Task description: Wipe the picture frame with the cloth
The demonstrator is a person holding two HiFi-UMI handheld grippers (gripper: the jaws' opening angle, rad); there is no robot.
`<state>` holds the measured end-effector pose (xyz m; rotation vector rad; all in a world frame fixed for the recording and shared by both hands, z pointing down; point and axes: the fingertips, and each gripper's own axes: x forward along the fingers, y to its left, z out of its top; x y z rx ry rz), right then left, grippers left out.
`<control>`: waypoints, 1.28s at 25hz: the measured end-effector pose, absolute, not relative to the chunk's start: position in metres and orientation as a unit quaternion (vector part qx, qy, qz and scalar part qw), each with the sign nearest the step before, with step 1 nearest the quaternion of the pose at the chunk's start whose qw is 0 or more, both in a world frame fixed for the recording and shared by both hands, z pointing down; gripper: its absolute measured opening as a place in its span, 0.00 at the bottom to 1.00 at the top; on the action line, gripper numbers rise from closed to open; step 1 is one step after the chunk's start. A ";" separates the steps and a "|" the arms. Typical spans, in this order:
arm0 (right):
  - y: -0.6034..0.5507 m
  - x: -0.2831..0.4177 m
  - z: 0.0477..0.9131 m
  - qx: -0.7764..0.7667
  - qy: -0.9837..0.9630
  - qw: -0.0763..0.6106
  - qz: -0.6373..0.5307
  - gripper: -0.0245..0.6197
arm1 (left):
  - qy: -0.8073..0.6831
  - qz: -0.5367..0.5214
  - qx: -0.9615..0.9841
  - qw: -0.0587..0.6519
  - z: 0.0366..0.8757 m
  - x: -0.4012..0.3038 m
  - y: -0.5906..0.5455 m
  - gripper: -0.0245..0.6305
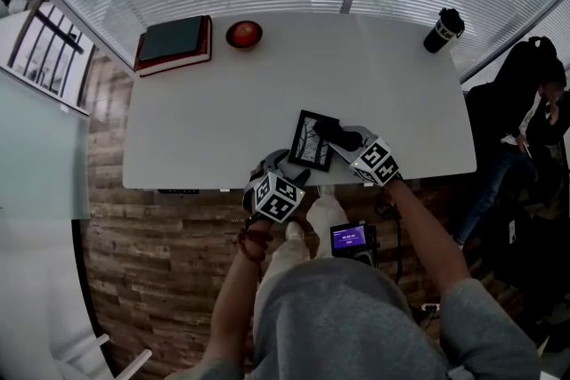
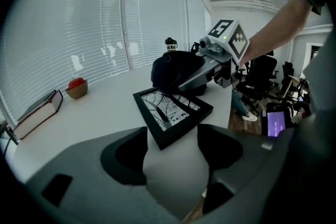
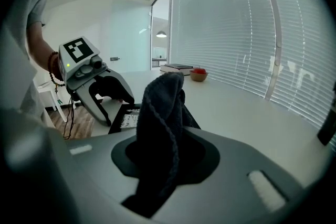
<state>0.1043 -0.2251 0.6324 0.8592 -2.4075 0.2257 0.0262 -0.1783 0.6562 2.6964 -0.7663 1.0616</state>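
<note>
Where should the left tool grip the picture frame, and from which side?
Probably the near corner of the picture frame, coming in from the table's near edge with the left tool. The frame lies flat with that corner pointing between the jaws, and the cloth covers the far end.

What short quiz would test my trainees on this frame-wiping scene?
1. Multiple choice: what sits in the right hand-held gripper? A sponge; B cloth; C brush.
2. True or false: the book and the bowl stand side by side on the table.
3. Short answer: which hand-held gripper has a corner of the picture frame between its jaws?
Key: 1 B; its jaws are closing with the cloth between them. 2 True. 3 The left hand-held gripper.
</note>
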 end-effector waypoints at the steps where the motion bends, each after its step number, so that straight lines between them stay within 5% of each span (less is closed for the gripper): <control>1: -0.223 0.103 0.633 0.320 -0.900 0.284 0.085 0.19 | -0.255 0.353 0.897 0.072 0.656 0.026 -0.178 0.51; 32: -0.166 0.074 0.632 0.312 -0.904 0.262 0.135 0.19 | -0.258 0.356 0.895 0.078 0.658 0.025 -0.177 0.51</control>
